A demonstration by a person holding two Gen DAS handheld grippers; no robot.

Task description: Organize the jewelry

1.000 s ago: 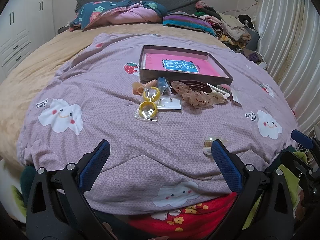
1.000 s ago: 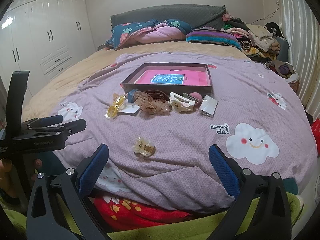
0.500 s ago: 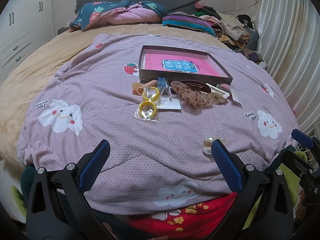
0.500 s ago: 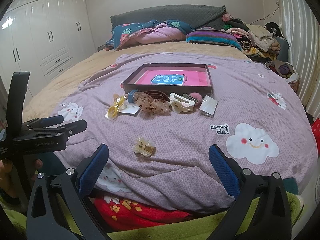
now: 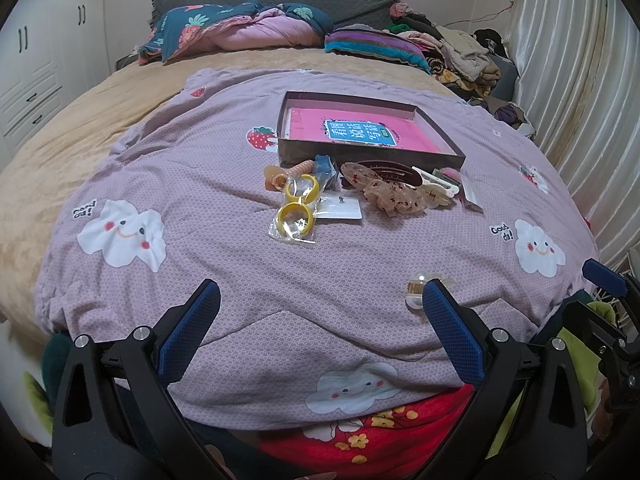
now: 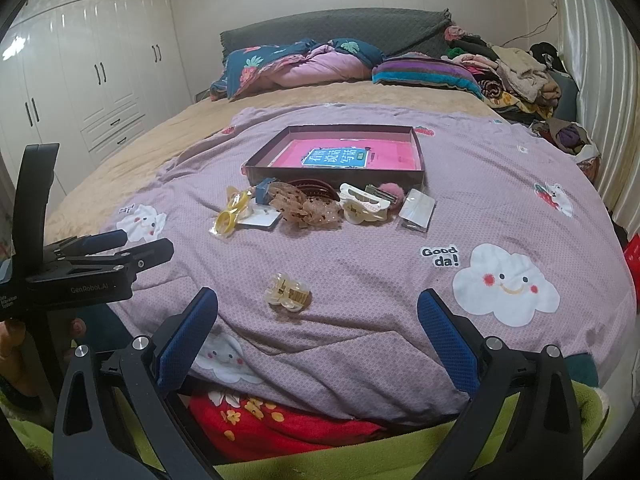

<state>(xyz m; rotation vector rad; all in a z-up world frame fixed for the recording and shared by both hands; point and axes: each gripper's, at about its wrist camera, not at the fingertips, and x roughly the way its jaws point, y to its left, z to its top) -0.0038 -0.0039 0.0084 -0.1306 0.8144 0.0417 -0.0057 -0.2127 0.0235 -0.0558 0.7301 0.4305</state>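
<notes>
A shallow dark box (image 5: pixel 372 155) (image 6: pixel 332 172) with a pink book in it lies on the purple quilt. A heap of hair accessories lies in front of it: yellow rings in a clear bag (image 5: pixel 295 216) (image 6: pixel 226 222), a brown lace bow (image 5: pixel 394 196) (image 6: pixel 308 206), a white claw clip (image 6: pixel 362 208), a small clear packet (image 6: pixel 418 210). One pale claw clip (image 6: pixel 288 294) (image 5: pixel 416 290) lies alone near the bed's front edge. My left gripper (image 5: pixel 320 312) and my right gripper (image 6: pixel 318 316) are both open and empty, short of the bed edge.
Folded bedding and pillows (image 6: pixel 304 66) lie at the headboard, a clothes pile (image 6: pixel 516 70) at the back right. White wardrobes (image 6: pixel 80 80) stand to the left, a curtain (image 5: pixel 580 80) to the right. The left gripper's body (image 6: pixel 80 268) shows at the right view's left side.
</notes>
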